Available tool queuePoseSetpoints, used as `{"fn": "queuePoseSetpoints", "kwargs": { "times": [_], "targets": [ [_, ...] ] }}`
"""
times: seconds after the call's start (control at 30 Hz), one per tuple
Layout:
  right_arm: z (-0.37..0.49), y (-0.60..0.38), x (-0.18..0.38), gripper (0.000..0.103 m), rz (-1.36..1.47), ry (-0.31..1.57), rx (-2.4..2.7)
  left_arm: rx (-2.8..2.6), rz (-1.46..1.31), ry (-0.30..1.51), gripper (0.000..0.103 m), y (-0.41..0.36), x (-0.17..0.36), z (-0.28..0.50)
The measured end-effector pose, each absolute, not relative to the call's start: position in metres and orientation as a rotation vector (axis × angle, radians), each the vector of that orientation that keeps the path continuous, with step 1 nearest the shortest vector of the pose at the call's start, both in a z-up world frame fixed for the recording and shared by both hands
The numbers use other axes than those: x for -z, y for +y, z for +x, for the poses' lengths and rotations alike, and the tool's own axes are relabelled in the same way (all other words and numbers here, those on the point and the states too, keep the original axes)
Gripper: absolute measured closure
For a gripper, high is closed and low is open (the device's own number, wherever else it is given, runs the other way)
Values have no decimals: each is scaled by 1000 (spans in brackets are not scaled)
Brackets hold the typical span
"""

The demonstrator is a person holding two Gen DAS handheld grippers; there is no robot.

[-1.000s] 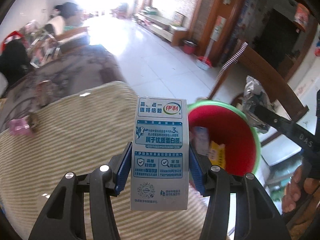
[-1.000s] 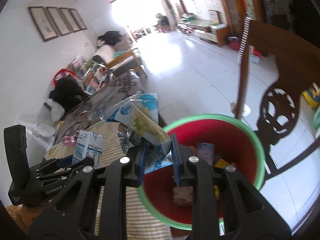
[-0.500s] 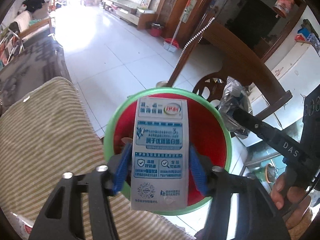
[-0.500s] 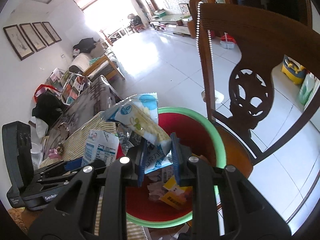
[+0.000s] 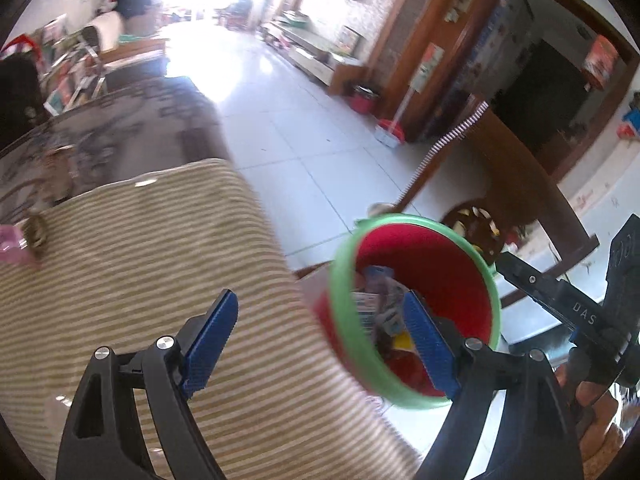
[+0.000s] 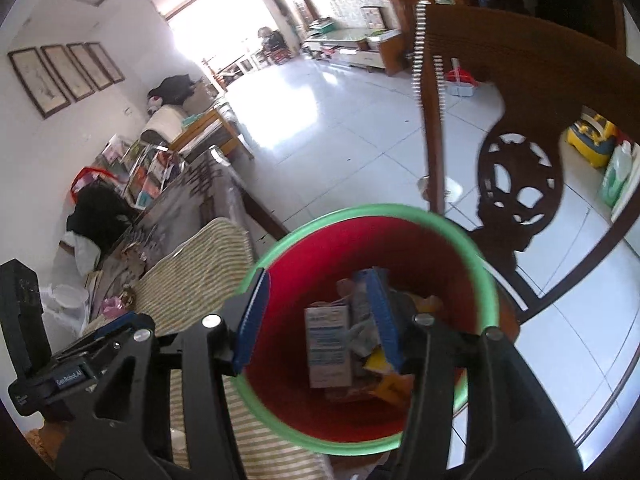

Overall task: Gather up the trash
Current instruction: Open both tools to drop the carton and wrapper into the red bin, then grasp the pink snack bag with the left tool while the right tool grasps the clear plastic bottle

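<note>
Both the left gripper (image 5: 320,332) and right gripper (image 6: 316,320) have just been opening and are spread, empty. The milk carton (image 6: 329,350) is seen inside the red bin (image 6: 440,248). The bin could be bumped and tipped over.

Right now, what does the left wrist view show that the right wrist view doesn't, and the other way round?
Only the left wrist view shows the left gripper head-on, open and empty, with the pink item on the striped cloth in clear sight. Only the right wrist view shows the milk carton lying in the bin, the framed pictures on the wall and the right gripper, fingers apart, empty, having just been opening. Both show the red bin with its green rim and the wooden chair.
</note>
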State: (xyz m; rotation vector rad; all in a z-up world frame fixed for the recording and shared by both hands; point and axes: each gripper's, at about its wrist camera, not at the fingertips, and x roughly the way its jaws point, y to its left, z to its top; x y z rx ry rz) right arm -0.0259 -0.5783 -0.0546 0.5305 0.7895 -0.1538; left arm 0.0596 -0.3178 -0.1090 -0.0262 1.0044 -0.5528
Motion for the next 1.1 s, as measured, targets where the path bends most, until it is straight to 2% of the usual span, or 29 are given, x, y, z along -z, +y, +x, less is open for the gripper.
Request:
{"fn": "queuePoseSetpoints", "kwargs": {
  "times": [0.4,0.47,0.6,0.77,0.93,1.1],
  "targets": [
    [7,-452,48,49,418,843,5,324,-154,966,23,-152,111,63],
    [10,-429,49,43,400,861,-15,273,-176,967,23,-119,116,64],
    [18,-375,58,38,357,922,-95,190,-219,981,23,-63,129,64],
    [25,-299,82,23,275,1036,-205,113,-260,988,23,4,140,69],
    [29,-249,109,19,228,1136,-261,84,-268,968,23,47,140,82],
    [32,-232,127,18,208,1207,-245,92,-215,897,23,70,108,132]
  ]
}}
